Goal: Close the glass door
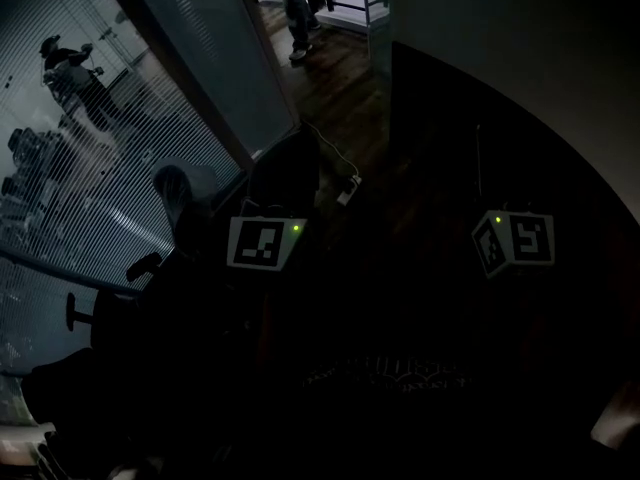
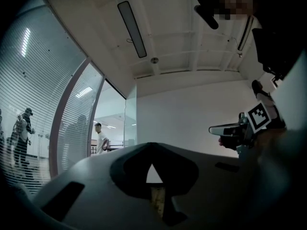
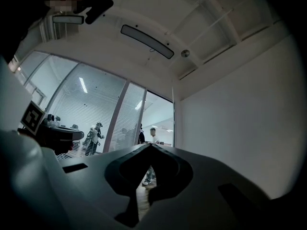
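The glass door stands open beside a striped glass wall; beyond it lies the doorway's wooden floor. In the left gripper view the door's glass edges the bright opening. The right gripper view shows the opening next to the white wall. My left gripper and right gripper both point up towards the doorway, jaws together and holding nothing, well short of the door. In the dark head view only their marker cubes show, the left cube and the right cube.
A person stands on the wood floor past the doorway. Other people stand behind the striped glass. A white cable with a plug lies on the floor near the door's foot. A plain white wall is at the right.
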The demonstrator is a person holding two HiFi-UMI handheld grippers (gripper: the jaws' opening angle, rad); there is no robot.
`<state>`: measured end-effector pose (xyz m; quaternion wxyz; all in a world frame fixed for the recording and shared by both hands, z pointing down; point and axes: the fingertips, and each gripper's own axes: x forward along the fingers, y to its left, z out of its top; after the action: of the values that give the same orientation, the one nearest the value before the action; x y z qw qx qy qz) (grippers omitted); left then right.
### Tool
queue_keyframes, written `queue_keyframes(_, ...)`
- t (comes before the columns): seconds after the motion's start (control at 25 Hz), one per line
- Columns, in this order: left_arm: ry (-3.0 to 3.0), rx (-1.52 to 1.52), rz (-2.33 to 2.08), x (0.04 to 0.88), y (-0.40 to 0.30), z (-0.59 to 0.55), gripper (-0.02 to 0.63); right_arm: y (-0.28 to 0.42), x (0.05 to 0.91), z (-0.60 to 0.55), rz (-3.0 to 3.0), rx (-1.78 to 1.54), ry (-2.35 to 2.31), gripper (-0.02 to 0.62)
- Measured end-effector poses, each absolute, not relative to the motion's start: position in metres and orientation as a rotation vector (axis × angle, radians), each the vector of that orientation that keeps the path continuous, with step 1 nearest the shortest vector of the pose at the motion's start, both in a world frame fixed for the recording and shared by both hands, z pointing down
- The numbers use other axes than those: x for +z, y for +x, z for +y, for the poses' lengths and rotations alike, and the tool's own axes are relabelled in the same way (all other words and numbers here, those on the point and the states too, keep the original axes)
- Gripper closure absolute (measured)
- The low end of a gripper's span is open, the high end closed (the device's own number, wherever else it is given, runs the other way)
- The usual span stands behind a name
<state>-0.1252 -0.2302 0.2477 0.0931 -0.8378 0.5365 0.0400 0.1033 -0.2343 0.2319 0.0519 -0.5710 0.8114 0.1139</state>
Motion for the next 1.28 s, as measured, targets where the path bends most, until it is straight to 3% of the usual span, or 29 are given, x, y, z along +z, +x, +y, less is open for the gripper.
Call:
queue_keyframes(0.68,-2.555,0.107,1.553,0.261,-0.136,-0.238,0.611,0.063,0.234,-0.238,2.53,0.347,-1.702,0.594)
queue_keyframes(1.28,-2.549,0.111,1.564,0.258,-0.137,-0.241,0.611,0.071,0.248,-0.245,2.557,0.34,-1.776,0.594)
